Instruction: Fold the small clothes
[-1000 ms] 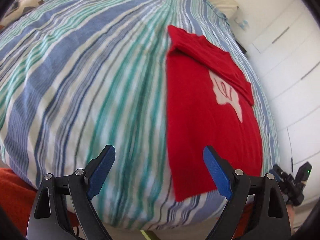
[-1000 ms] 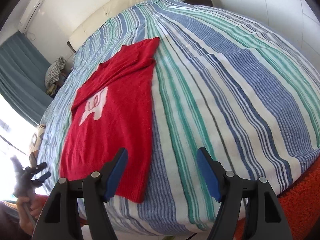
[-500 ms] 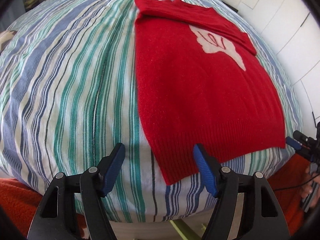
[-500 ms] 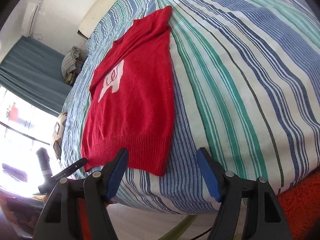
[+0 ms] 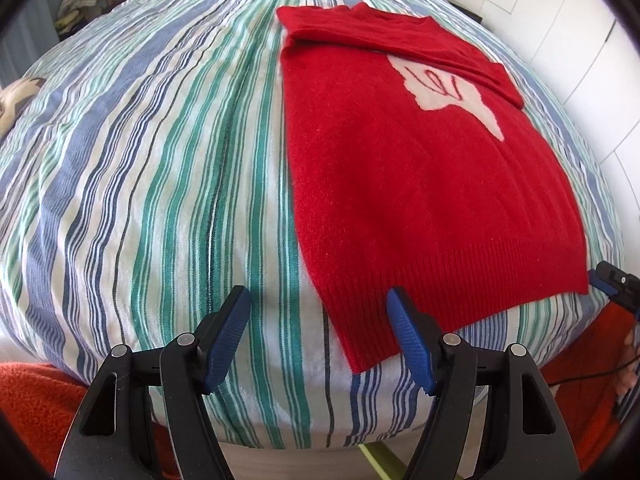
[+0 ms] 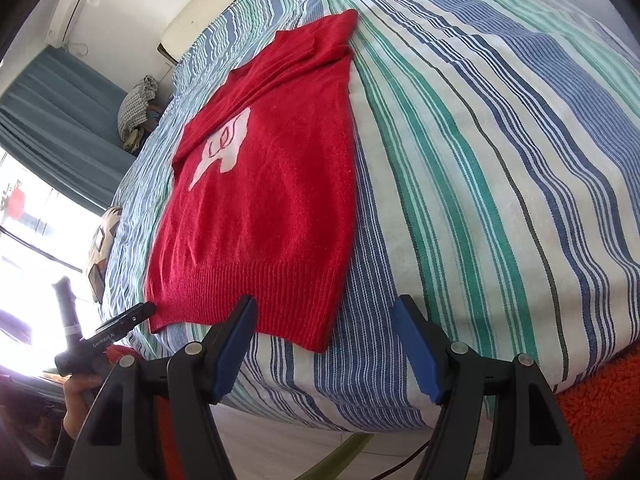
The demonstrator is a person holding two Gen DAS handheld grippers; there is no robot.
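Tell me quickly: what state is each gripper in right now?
Left gripper: open, holding nothing, at the near hem corner of the red sweater.
Right gripper: open, holding nothing, at the other hem corner.

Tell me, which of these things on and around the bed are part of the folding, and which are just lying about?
Part of the job:
red sweater
left gripper, open, empty
right gripper, open, empty
striped bed cover, the work surface

Lying about:
bundled checked cloth
blue curtain
orange rug
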